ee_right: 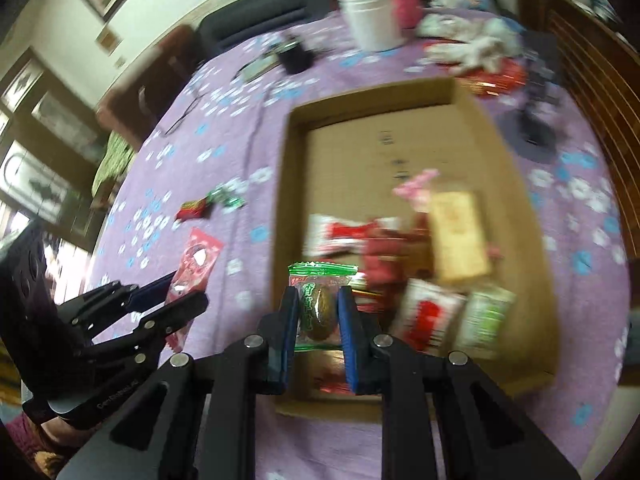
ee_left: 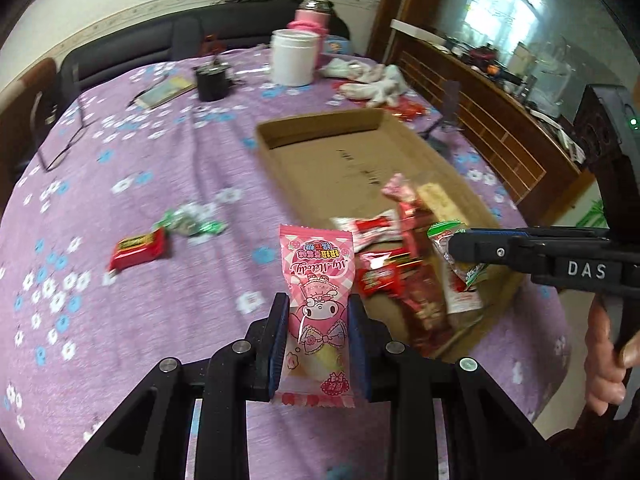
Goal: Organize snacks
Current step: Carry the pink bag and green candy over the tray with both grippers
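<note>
Two grippers — one packet (ee_left: 316, 304) each

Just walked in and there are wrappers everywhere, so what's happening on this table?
A person is sorting snacks into a cardboard box with two handheld grippers. The left gripper is shut on a pink candy packet, the right gripper on a green-wrapped snack. Several snacks already lie in the box; a red packet and green candies remain on the purple tablecloth.

Pink snack packet (ee_left: 316, 300); purple flowered tablecloth (ee_left: 160, 152); brown box (ee_left: 332, 152).
</note>
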A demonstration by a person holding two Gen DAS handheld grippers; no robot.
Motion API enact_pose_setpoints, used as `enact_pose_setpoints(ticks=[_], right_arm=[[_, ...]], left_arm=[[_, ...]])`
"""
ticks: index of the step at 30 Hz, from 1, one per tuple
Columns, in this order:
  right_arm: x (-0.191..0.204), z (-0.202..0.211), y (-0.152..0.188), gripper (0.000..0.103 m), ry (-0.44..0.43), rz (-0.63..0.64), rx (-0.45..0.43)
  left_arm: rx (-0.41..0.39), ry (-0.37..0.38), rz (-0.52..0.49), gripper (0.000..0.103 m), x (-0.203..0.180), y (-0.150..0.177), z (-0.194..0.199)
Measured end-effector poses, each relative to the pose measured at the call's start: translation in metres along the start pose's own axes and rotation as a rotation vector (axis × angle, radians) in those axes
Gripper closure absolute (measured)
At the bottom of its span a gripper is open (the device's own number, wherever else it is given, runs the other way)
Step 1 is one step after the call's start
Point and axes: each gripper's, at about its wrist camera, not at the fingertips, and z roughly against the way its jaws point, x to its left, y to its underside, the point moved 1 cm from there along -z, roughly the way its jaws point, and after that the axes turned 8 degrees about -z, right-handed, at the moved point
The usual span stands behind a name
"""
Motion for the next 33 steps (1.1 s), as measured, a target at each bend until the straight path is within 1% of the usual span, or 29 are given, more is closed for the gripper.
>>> enact_pose_setpoints(ticks=[4,7,10,15,25,33], right_arm=[[-0.030,0.008,0.002,0.084,0.019,-0.065,-0.007],[-0.043,0.009,0.004,0.084,0.030,-0.095,-0.003],[-0.055,0.010,0.006,0.084,0.029,-0.119,0.001],[-0.064,0.010,0.005,0.084,0.030,-0.130,0.001],[-0.075,-0.006,-0.004,0.084,0.042,-0.133,0.034],[-0.073,-0.021,-0.016,0.084,0.051,-0.111,0.044]], left_arm=[[0.003,0.026,-0.043,0.074,-0.021,-0.010,-0.007],[0.011,0.046,-0.080,0.074,-0.038,-0.016,-0.013],[0.023,0.067,-0.118,0.074,-0.056,-0.020,-0.021],[0.044,0.089,-0.154,0.074,-0.075,-0.025,-0.032],[0.087,0.085,-0.168,0.074,-0.084,-0.033,-0.057],[0.120,0.077,-0.158,0.074,-0.078,-0.045,-0.078]])
